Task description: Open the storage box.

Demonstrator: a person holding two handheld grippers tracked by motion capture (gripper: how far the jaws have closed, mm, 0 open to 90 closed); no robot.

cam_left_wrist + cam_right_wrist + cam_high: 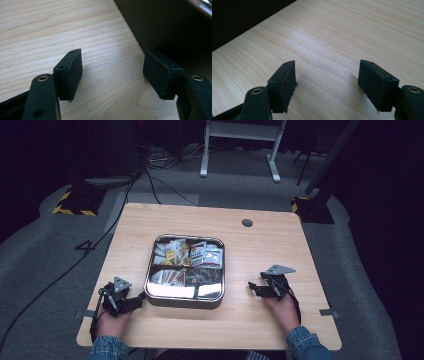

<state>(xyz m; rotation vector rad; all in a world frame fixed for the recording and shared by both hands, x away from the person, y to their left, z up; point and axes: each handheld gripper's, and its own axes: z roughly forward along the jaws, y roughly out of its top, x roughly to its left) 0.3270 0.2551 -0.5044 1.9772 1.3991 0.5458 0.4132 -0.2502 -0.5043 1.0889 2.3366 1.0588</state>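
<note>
A square metal tin (184,296) with rounded corners sits open at the middle of the wooden table (260,320), flanked by two hand-held grippers resting on the tabletop. The left gripper (136,302) lies just beside the tin's near-left corner, its jaws spread wide with nothing between them; in the left gripper view, the tin's dark side wall (160,27) rises directly ahead and to the right of the open jaws, one pad (157,72) almost touching it. The right gripper (255,288) lies farther off, apart from the tin's right wall, jaws likewise spread wide and empty over bare wood (352,37), pointing toward the tin. The left gripper is therefore the nearer; any approach to the tin runs inward from either side. The tin holds a loose layer of small clear packets (212,254) and gold-coloured pieces (171,255); their exact kind is too small to tell.
</note>
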